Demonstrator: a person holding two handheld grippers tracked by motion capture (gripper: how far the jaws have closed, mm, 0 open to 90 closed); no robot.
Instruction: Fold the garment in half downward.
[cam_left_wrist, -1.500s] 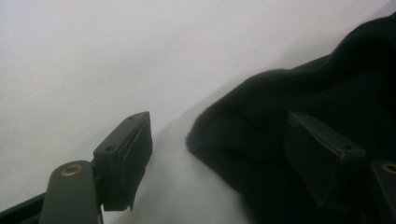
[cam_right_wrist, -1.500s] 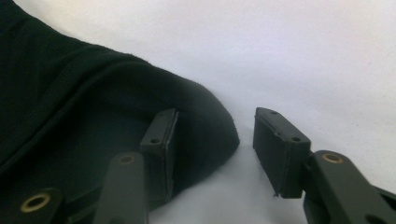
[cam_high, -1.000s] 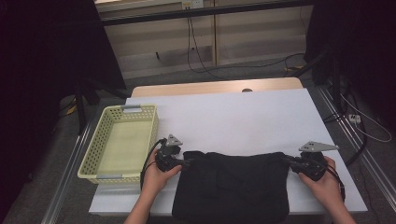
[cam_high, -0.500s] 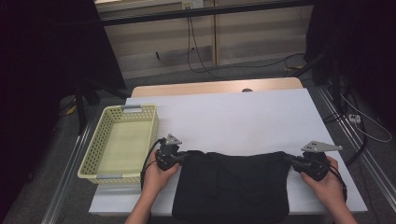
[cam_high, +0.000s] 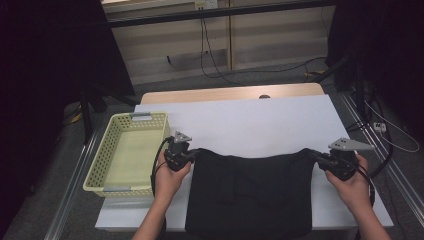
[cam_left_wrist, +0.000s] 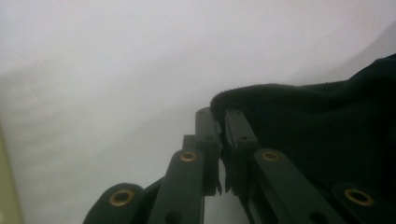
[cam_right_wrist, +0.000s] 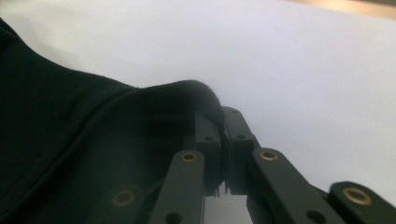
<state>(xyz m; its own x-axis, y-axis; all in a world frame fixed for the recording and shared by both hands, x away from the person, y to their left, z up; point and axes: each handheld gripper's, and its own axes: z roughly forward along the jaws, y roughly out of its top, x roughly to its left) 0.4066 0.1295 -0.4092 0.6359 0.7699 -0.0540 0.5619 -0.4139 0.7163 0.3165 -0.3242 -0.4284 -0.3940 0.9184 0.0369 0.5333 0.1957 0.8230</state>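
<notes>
A black cloth (cam_high: 250, 192) lay at the bench's (cam_high: 260, 120) near edge. The left gripper (cam_high: 192, 153) and right gripper (cam_high: 314, 155) each clenched a far corner. Grasping looked done; moving it remained. A basket (cam_high: 100, 175) sat left.

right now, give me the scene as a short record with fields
work surface: white table
main item: black cloth, lying flat, near edge hanging over the table's front
left gripper: shut on the cloth's far left corner
right gripper: shut on the cloth's far right corner
cloth's far edge: sags slightly between the two grips
container: yellow basket, empty, on the table's left edge
</notes>
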